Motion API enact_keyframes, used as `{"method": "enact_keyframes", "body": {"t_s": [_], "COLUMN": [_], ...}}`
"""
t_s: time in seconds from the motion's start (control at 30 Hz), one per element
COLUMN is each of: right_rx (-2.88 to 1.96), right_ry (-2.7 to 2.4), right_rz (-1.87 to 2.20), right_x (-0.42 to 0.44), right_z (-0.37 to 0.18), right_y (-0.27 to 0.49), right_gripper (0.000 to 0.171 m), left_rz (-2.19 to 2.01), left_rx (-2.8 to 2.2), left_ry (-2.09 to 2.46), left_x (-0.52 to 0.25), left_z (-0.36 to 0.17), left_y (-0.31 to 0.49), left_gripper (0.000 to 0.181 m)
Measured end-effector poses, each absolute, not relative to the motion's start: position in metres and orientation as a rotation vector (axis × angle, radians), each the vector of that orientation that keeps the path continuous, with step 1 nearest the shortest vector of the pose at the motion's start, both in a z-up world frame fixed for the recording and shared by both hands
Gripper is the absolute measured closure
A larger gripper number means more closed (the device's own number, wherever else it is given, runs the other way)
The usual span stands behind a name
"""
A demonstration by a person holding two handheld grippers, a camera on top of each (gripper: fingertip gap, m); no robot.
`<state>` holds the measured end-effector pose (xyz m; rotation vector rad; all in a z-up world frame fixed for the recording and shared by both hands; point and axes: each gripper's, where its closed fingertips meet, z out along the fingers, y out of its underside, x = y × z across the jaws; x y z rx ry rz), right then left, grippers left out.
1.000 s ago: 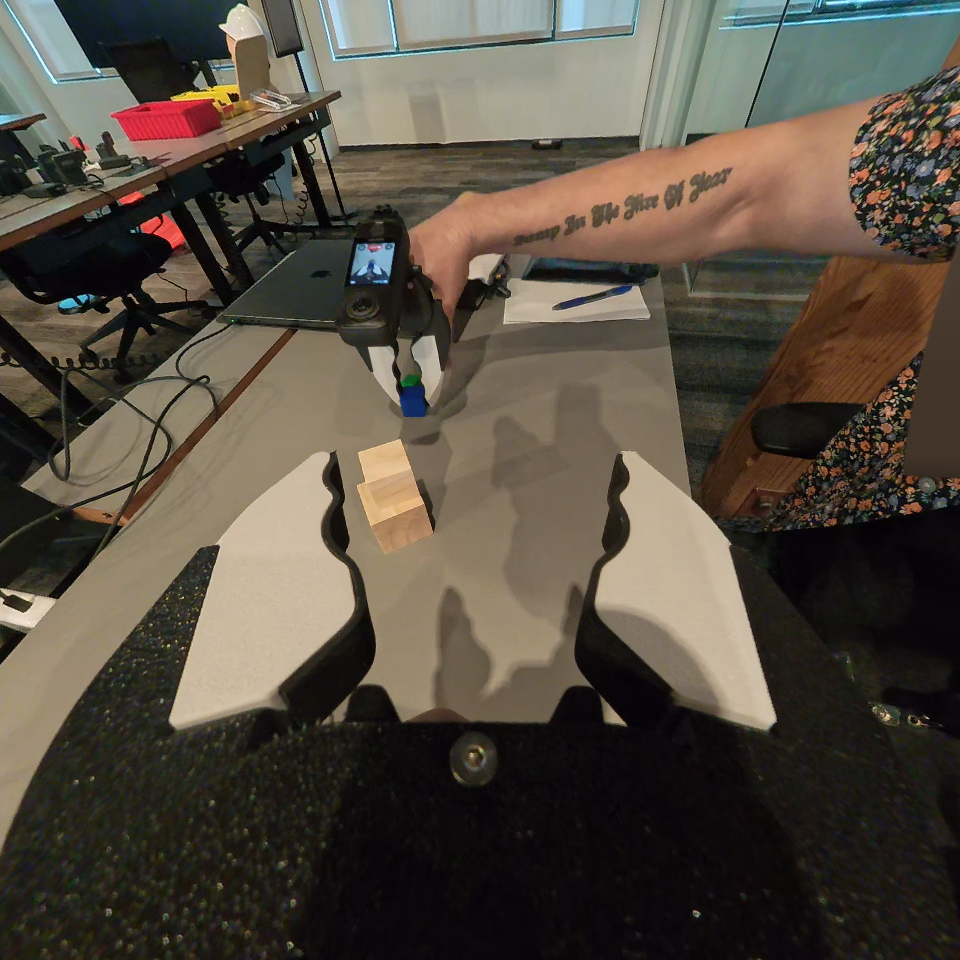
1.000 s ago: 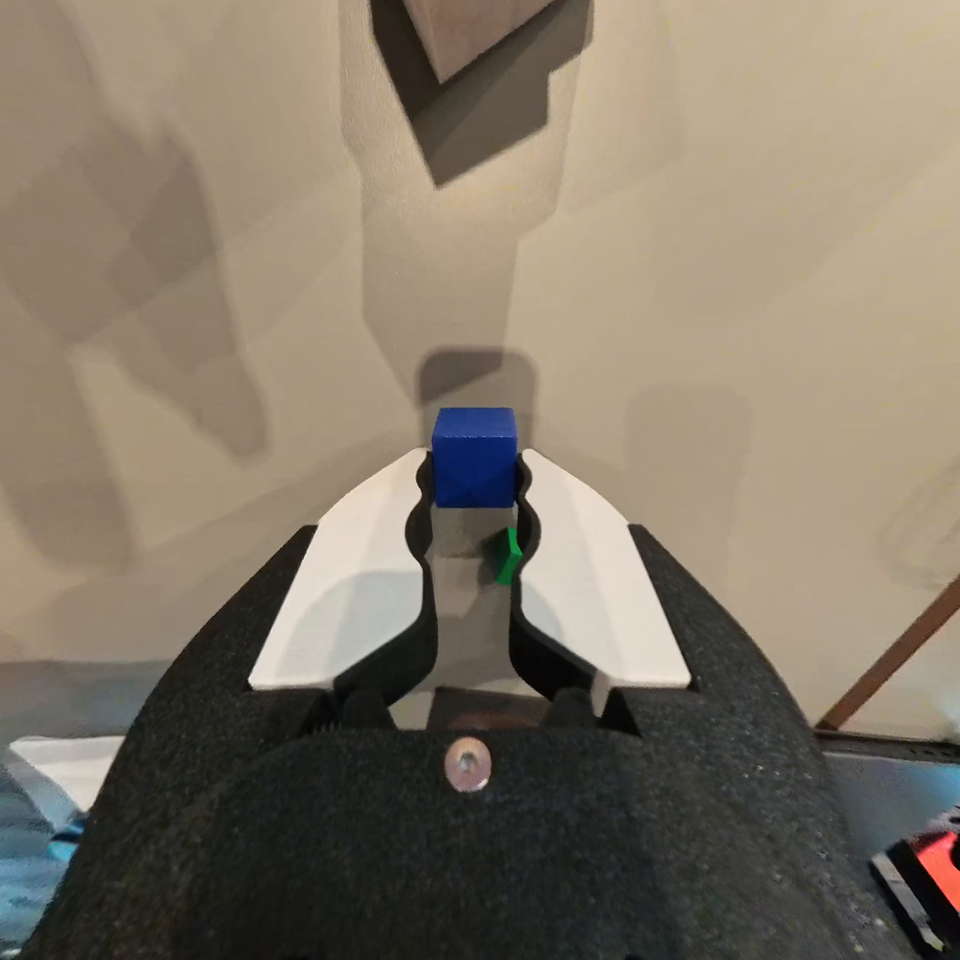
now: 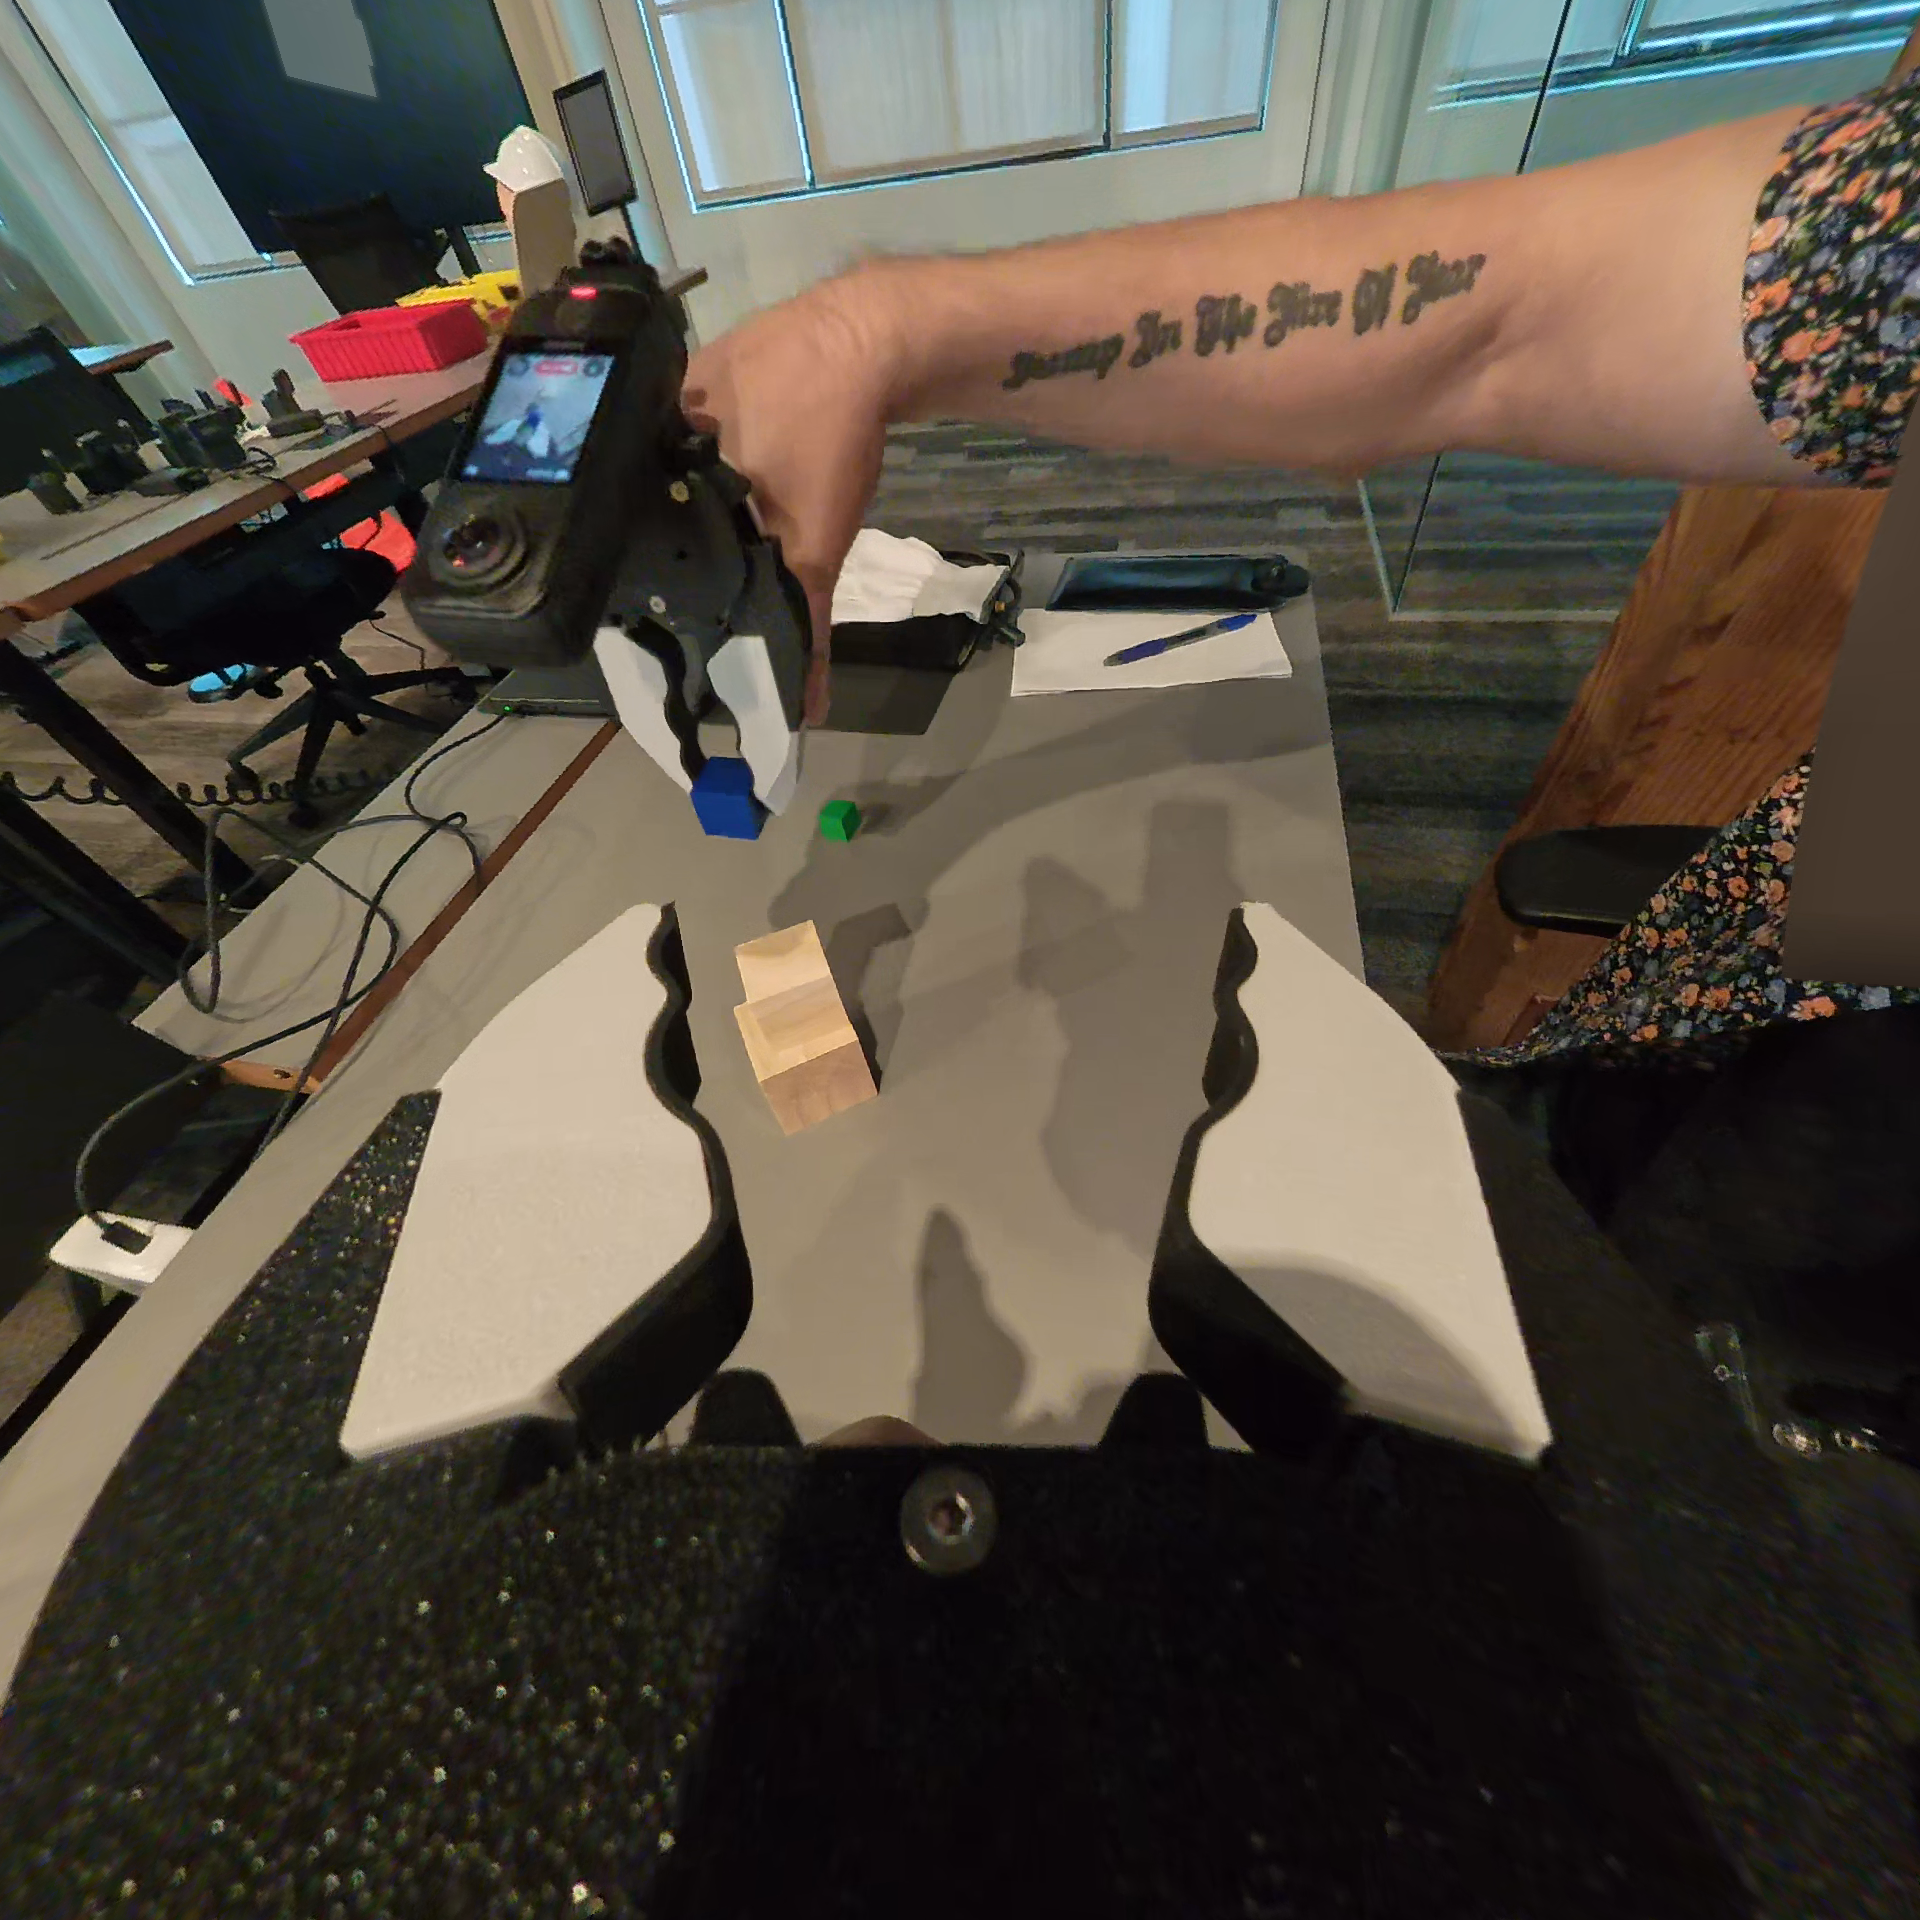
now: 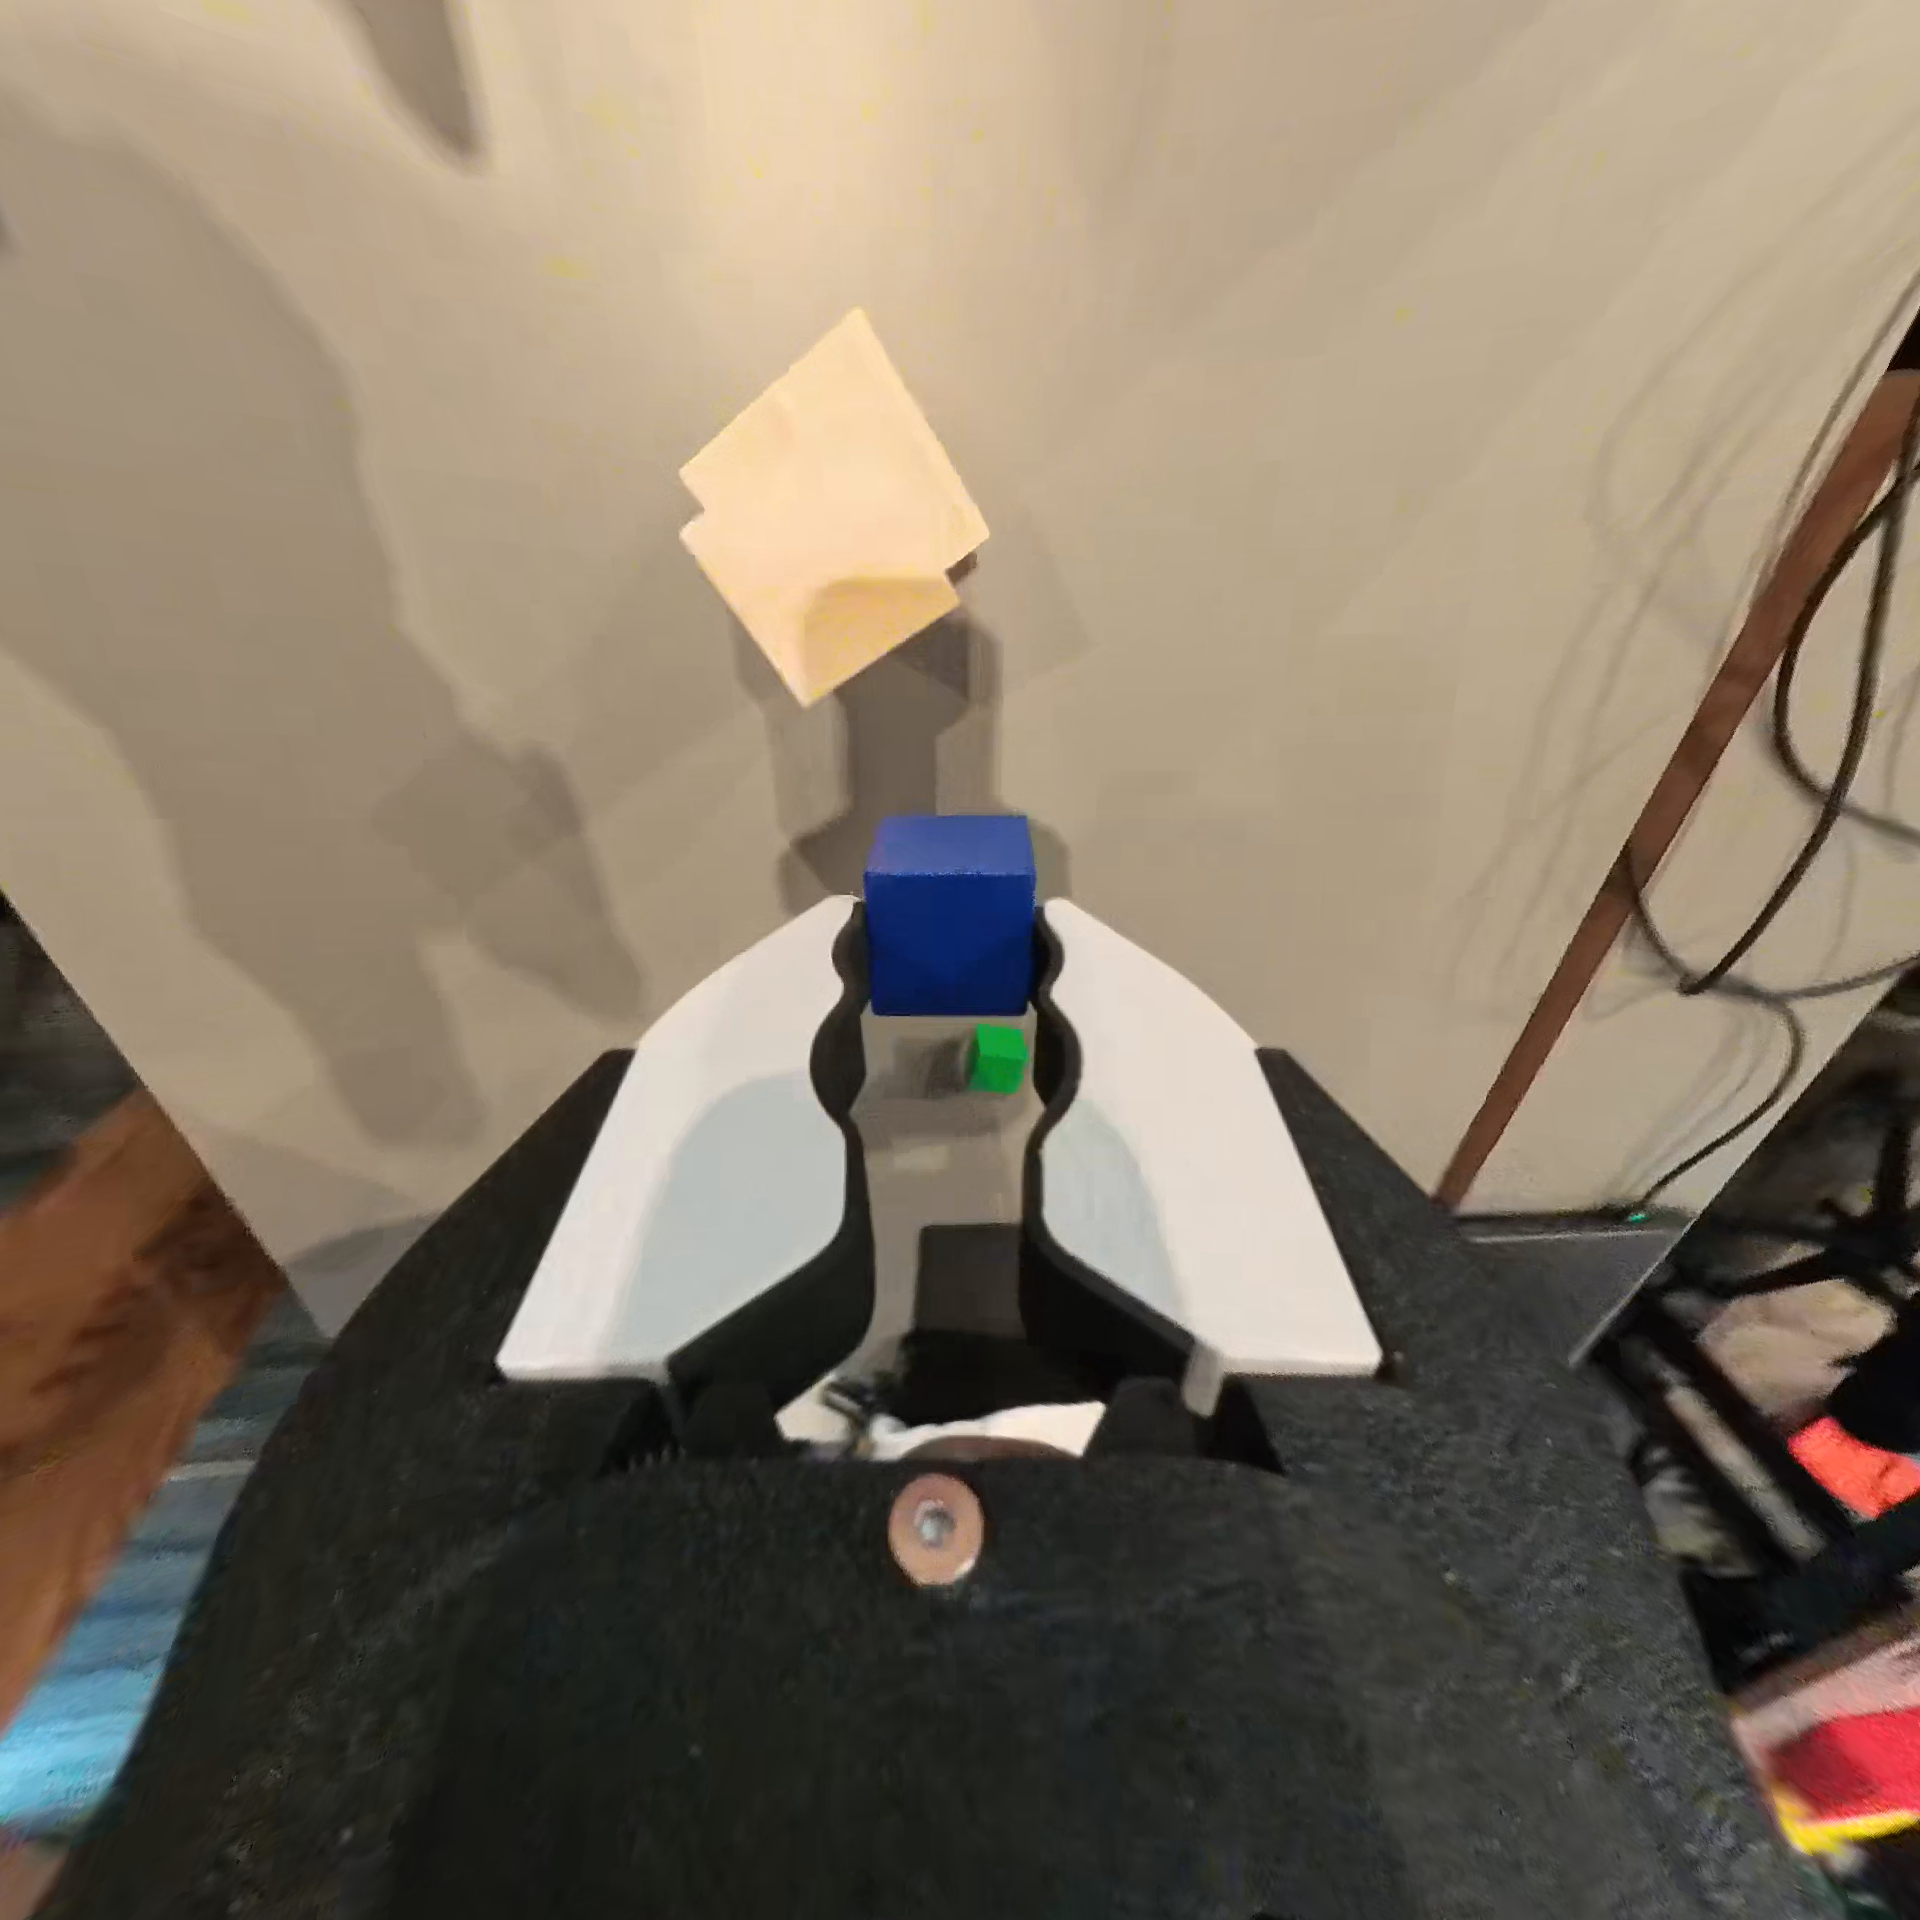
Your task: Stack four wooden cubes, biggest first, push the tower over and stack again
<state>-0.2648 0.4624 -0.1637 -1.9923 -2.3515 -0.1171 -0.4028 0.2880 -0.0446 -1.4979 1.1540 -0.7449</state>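
My right gripper [image 4: 951, 914] is shut on a blue cube [image 4: 951, 914] and holds it in the air above the grey table [image 3: 1091, 935]. It also shows in the left wrist view [image 3: 740, 795], held by a hand, with the blue cube [image 3: 727, 798] at its tips. A small green cube [image 3: 838, 820] lies on the table below it and shows between the right fingers [image 4: 997, 1058]. A stepped light wooden block [image 3: 800, 1023] stands on the table between the two grippers [image 4: 831, 499]. My left gripper [image 3: 951, 925] is open and empty, just short of the block.
A sheet of paper [image 3: 1148, 655] with a blue pen [image 3: 1179, 637] and a dark case [image 3: 1174, 577] lie at the table's far end. A laptop [image 3: 551, 691] is at far left. Cables [image 3: 312, 935] hang off the left edge. A wooden post [image 3: 1683, 748] stands right. The gap from one gripper's tips to the other's is roughly 25 cm. Between my right fingertips and the stepped light wooden block [image 3: 800, 1023] there is roughly 10 cm. Look for it in the right wrist view [image 4: 782, 468] too.
My right gripper has risen off the table with the blue cube and moved toward the wooden block. The green cube now lies in plain sight. The left gripper stays open.
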Motion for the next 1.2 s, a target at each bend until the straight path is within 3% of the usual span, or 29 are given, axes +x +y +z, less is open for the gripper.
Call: {"method": "enact_keyframes", "body": {"t_s": [0.57, 1.2], "right_rx": [-2.578, -2.763], "right_ry": [-1.691, -1.2], "right_rz": [0.048, 0.146], "right_x": [-0.3, -0.308], "right_z": [-0.176, -0.183], "right_y": [0.437, 0.426], "right_gripper": [0.143, 0.143], "left_rz": [-0.763, -0.753], "left_rx": [-1.456, -1.38], "left_ry": [1.134, 1.073], "left_x": [-0.405, -0.429], "left_z": [-0.031, 0.0], "left_y": [0.279, 0.261], "left_gripper": [0.086, 0.088]}}
